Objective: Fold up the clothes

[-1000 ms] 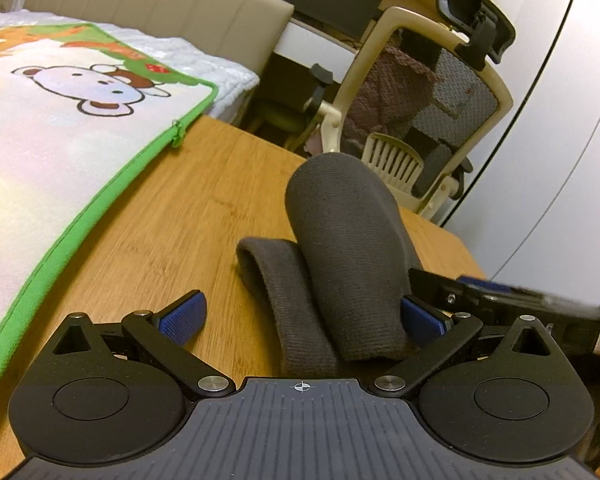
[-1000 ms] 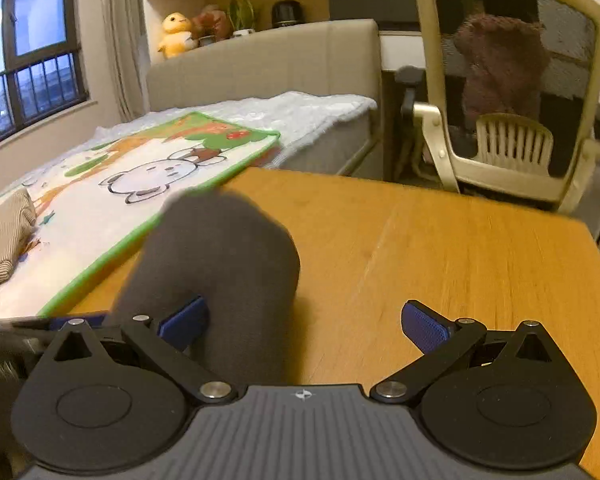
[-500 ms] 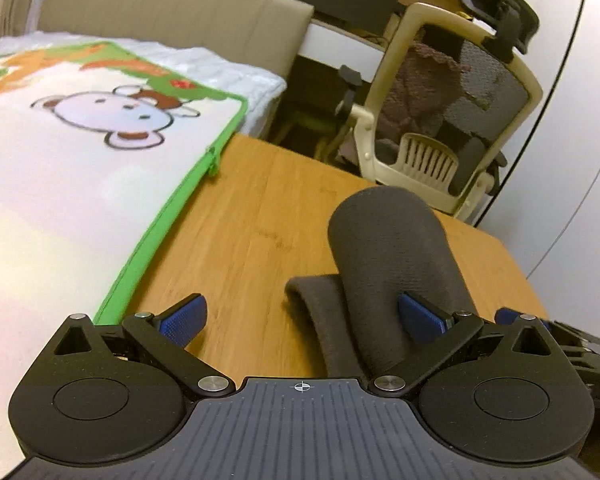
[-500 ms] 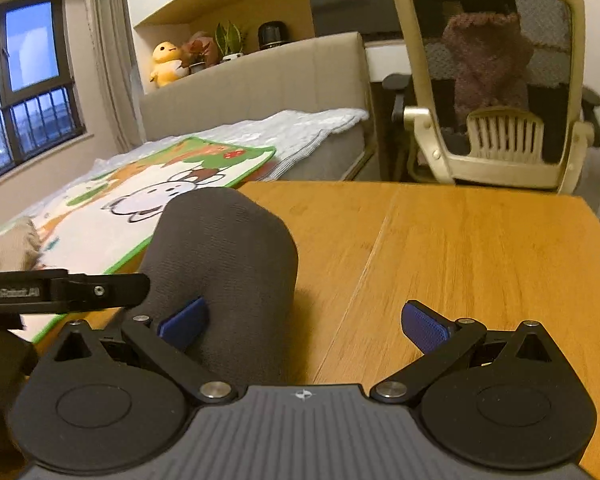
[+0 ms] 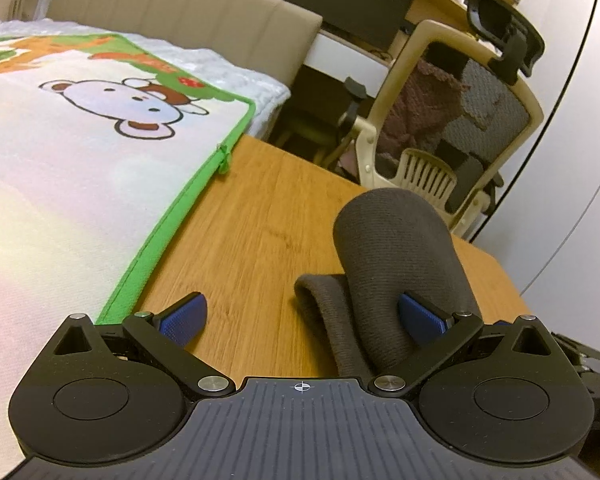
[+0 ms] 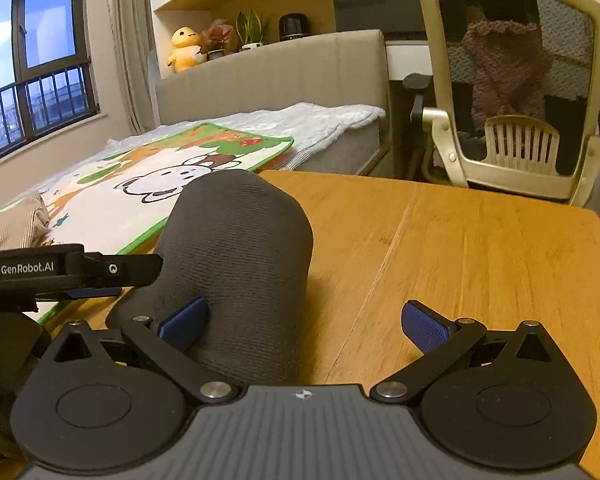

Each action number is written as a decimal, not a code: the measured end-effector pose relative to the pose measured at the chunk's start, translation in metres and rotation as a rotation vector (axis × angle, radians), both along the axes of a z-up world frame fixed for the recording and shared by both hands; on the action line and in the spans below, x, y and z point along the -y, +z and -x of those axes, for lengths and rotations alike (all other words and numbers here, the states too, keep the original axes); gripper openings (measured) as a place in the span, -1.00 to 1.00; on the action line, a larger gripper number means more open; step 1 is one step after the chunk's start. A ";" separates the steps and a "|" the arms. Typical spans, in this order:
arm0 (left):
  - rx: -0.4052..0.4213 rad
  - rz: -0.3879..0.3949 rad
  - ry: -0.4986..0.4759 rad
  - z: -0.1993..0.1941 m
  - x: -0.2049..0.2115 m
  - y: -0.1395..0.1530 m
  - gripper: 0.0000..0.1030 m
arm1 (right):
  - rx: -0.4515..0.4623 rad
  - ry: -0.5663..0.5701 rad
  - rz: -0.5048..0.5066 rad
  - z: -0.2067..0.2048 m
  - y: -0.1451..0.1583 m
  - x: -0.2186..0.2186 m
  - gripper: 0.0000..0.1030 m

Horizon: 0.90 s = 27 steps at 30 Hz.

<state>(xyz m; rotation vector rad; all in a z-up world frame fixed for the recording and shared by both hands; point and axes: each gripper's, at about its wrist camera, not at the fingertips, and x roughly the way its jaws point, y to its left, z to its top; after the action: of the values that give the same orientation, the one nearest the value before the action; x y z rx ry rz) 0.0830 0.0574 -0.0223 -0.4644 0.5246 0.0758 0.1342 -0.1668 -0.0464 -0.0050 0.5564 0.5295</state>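
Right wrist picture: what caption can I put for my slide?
Open right gripper beside a humped dark grey garment on a wooden table.

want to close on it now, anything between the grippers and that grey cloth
Nothing visible. The grey cloth bulges up between the two open grippers, touching the left gripper at its right fingertip and the right gripper at its left fingertip.

Two low, close wrist views sharing the grey garment (image 5: 396,248)

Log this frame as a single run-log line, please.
stage: mid-fold | left gripper: open | right gripper: open | grey garment: humped on wooden table, between both grippers | cartoon mat: left
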 end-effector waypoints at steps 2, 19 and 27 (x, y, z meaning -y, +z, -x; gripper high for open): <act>0.018 0.019 0.012 0.004 -0.001 0.000 1.00 | 0.001 -0.004 -0.016 0.002 0.000 0.004 1.00; -0.038 -0.071 0.067 0.091 0.061 0.004 1.00 | -0.130 -0.127 -0.148 0.076 -0.020 0.070 1.00; -0.191 -0.285 0.064 0.092 0.096 0.003 1.00 | -0.150 -0.141 -0.031 0.095 -0.021 0.065 1.00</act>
<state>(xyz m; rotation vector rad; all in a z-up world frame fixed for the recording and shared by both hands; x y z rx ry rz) -0.0091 -0.0385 -0.0191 -0.1961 0.6748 0.2549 0.0389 -0.2316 -0.0673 0.1036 0.6891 0.4030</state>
